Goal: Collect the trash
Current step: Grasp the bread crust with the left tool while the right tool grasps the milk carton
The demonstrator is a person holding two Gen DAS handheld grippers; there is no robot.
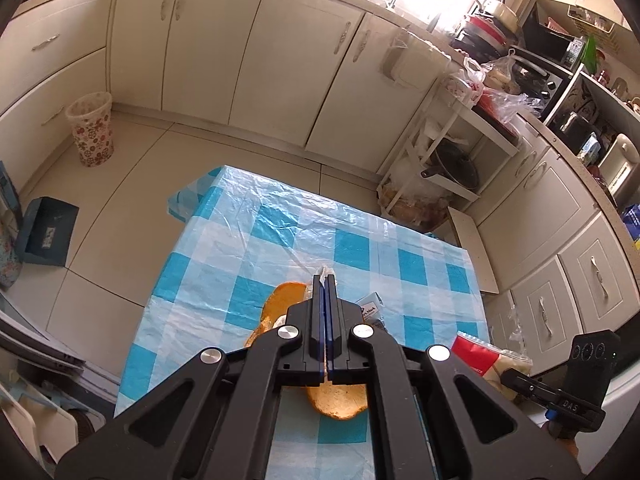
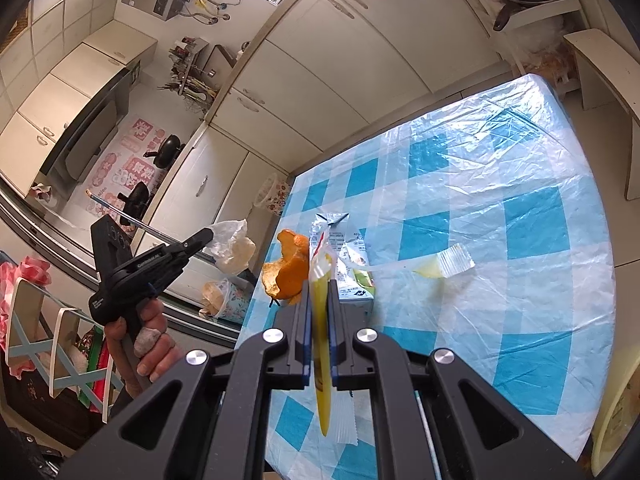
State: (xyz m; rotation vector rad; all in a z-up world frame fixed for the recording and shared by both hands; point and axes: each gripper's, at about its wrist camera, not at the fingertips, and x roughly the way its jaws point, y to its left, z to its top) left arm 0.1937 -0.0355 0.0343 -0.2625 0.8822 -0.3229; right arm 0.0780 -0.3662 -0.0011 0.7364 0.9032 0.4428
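Overhead, left gripper (image 1: 325, 280) pinches crinkly plastic bag (image 2: 232, 246); right gripper (image 2: 319, 286) clamps glossy yellow wrapper (image 2: 322, 360).

On the bench (image 2: 520, 184), the peel (image 2: 290, 268) lies just left of the carton (image 2: 352, 268), touching it or nearly so. A wrapper (image 2: 444, 264) lies to the carton's right, apart from it. Beyond the bench's far edge, a bin (image 1: 91, 130) stands on the floor (image 1: 132, 168) before the cabinets (image 1: 248, 52). A rack (image 1: 444, 164) stands off the bench's far right corner.
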